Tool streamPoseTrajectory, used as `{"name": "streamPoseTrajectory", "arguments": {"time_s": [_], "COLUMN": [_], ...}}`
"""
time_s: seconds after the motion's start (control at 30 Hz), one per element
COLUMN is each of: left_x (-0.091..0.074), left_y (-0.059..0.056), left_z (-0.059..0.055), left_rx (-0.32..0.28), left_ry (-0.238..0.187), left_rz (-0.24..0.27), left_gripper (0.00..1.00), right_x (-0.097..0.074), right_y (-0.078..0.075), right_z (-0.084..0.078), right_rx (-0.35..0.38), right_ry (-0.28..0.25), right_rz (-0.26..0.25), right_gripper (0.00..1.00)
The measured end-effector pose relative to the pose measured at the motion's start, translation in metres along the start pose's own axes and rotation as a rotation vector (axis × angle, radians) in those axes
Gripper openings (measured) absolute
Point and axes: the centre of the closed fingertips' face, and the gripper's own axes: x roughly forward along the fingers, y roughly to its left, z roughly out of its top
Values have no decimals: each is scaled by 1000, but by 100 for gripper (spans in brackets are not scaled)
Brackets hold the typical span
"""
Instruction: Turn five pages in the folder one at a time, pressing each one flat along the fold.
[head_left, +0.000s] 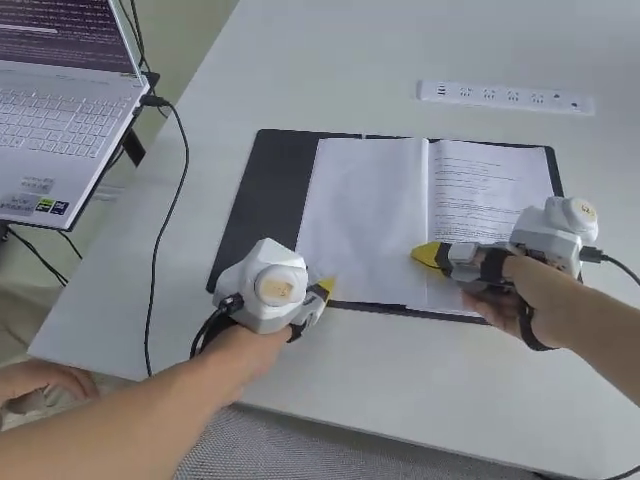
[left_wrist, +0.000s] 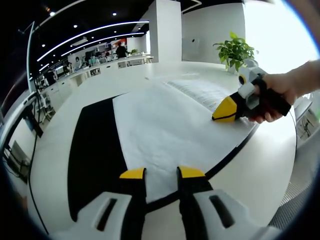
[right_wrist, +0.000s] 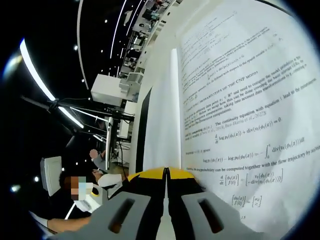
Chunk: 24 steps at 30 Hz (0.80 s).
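If you press too hard, your right gripper (head_left: 428, 254), its fingers pinched together on nothing, could crease or drag the blank white turned page (head_left: 365, 215) at the fold. The black flat folder (head_left: 262, 200) lies open on the white bench (head_left: 330, 60). The right gripper lies low, pointing left. Your left gripper (head_left: 322, 291) sits at the folder's near edge, fingers parted and empty.

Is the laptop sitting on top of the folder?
No, the laptop sits off to the left, well apart from the open folder.
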Motion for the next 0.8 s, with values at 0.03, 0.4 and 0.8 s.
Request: {"name": "streamPoseTrajectory", "arguments": {"time_s": [0.03, 0.4, 0.8], "left_x": [0, -1, -4], "left_y": [0, -1, -3], "left_z": [0, 1, 0], "left_rx": [0, 7, -8], "left_ry": [0, 1, 25], "left_rz": [0, -2, -17], "left_gripper": [22, 22, 24], "right_x": [-1, -20, -58], "right_y": [0, -5, 17], "right_z": [-4, -50, -59], "right_rx": [-1, 34, -62], "right_ry": [10, 44, -62], "right_rz": [3, 20, 16], "right_gripper": [0, 0, 0]}}
